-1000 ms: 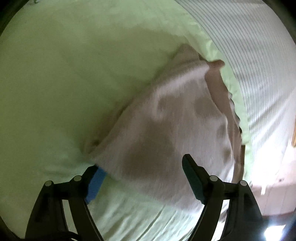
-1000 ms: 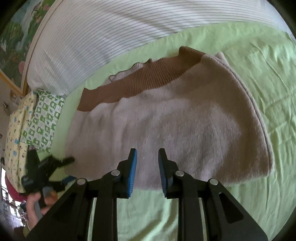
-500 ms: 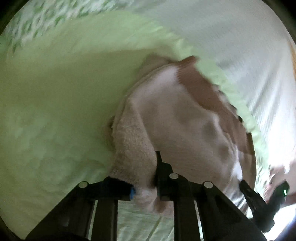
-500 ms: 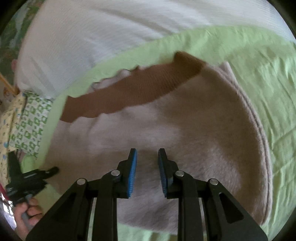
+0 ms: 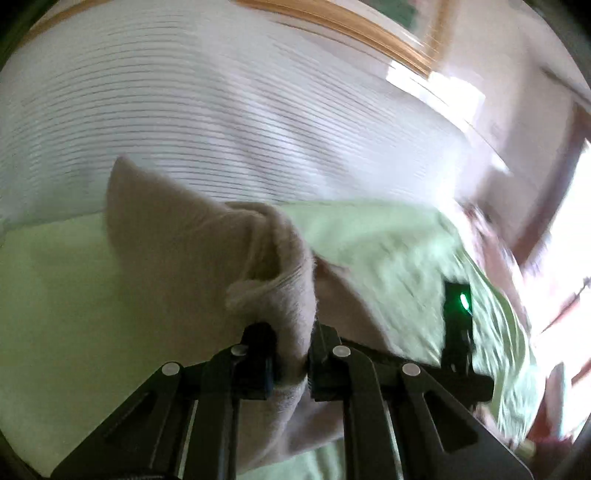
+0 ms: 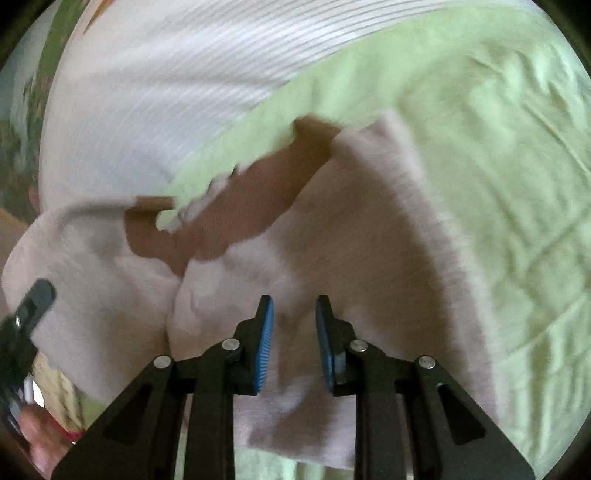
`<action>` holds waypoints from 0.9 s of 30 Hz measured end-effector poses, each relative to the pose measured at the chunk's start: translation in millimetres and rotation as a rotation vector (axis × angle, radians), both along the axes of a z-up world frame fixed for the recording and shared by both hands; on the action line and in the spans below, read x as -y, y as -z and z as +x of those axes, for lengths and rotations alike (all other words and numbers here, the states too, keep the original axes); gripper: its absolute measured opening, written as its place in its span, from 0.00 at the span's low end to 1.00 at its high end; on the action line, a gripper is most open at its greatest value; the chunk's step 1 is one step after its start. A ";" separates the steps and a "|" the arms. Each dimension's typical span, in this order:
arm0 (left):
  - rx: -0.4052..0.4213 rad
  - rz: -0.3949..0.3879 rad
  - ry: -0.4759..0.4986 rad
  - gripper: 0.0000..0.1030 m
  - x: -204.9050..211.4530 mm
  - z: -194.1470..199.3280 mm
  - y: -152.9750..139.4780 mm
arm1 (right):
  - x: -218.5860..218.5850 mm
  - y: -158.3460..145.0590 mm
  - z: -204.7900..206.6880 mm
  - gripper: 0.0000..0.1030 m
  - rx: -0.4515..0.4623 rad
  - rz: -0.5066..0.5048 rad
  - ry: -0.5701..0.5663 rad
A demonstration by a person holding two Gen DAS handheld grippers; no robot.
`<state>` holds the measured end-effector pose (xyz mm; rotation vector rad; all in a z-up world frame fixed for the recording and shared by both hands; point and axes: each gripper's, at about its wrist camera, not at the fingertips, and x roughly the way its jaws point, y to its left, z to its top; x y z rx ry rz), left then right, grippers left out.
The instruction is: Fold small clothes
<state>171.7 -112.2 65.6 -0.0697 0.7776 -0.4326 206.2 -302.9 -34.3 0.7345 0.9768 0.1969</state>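
While I held a gripper in each hand, my left gripper [image 5: 291, 354] was clamped tight on a bunched edge of the little pink sweater [image 5: 192, 251]. The cloth was squeezed between the two black fingers [image 5: 258, 354] and stuck up from them in a soft fold. That part of the sweater was lifted off the light green sheet [image 5: 55, 314], and the rest of it hung down below the fingers. Behind it lay a big white cover with thin stripes [image 5: 221, 110]. Past that was a wooden edge [image 5: 351, 26], but it was too blurry to tell what it belonged to. In the view from my right hand, most of the sweater [image 6: 369, 258] lay spread on the green sheet [image 6: 498, 147]. Its brown band [image 6: 240, 210] sat along the far side, near the striped cover [image 6: 166, 92]. The left side of the sweater was pulled up and folded in toward the middle. My right gripper [image 6: 294, 332] was over the near part of the sweater. Its blue pads [image 6: 266, 343] stood a little apart, and nothing was pinched between them. I could not tell if the tips touched the cloth. At the far left of that view I saw my other gripper [image 6: 29, 310], dark and blurry, with my hand [image 6: 37, 439] below it.
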 end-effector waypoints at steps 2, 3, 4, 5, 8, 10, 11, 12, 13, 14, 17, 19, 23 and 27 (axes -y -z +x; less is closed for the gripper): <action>-0.038 0.042 0.092 0.13 34.6 2.1 24.6 | 23.3 3.2 -7.6 0.24 -0.011 0.042 0.059; -0.079 0.084 0.135 0.15 51.6 4.2 44.7 | 33.5 5.3 -11.6 0.24 -0.013 0.062 0.082; -0.106 0.114 0.152 0.18 58.9 3.3 58.7 | 42.0 7.5 -14.5 0.24 -0.016 0.084 0.098; -0.133 0.128 0.168 0.19 63.3 3.4 70.5 | 49.6 10.1 -16.5 0.24 -0.016 0.120 0.107; -0.195 0.126 0.171 0.33 58.1 -4.9 89.8 | 58.2 12.2 -19.3 0.28 -0.015 0.181 0.098; -0.181 0.114 0.152 0.60 45.8 -14.5 86.1 | 57.7 9.2 -20.3 0.47 0.004 0.195 0.079; -0.166 0.120 0.134 0.63 36.5 -20.6 82.6 | 57.0 8.1 -20.9 0.52 0.014 0.213 0.074; -0.157 0.124 0.124 0.64 30.9 -26.5 81.0 | 55.7 6.8 -21.2 0.59 0.019 0.225 0.069; -0.153 0.130 0.111 0.67 19.8 -32.4 79.0 | 52.8 5.1 -19.4 0.61 0.020 0.221 0.059; -0.152 0.142 0.098 0.70 9.7 -37.8 79.6 | 48.3 4.1 -15.0 0.61 0.016 0.208 0.046; -0.146 0.200 0.054 0.76 -7.3 -49.0 86.6 | 37.8 1.7 -4.2 0.61 -0.003 0.165 -0.012; -0.164 0.235 0.033 0.77 -25.2 -56.9 97.5 | 28.4 1.2 7.0 0.63 -0.018 0.128 -0.061; -0.227 0.255 0.008 0.77 -43.5 -63.8 123.0 | 14.4 3.9 24.4 0.68 -0.044 0.080 -0.134; -0.241 0.290 -0.049 0.77 -53.3 -59.2 138.3 | 1.6 5.8 41.2 0.68 -0.066 0.046 -0.204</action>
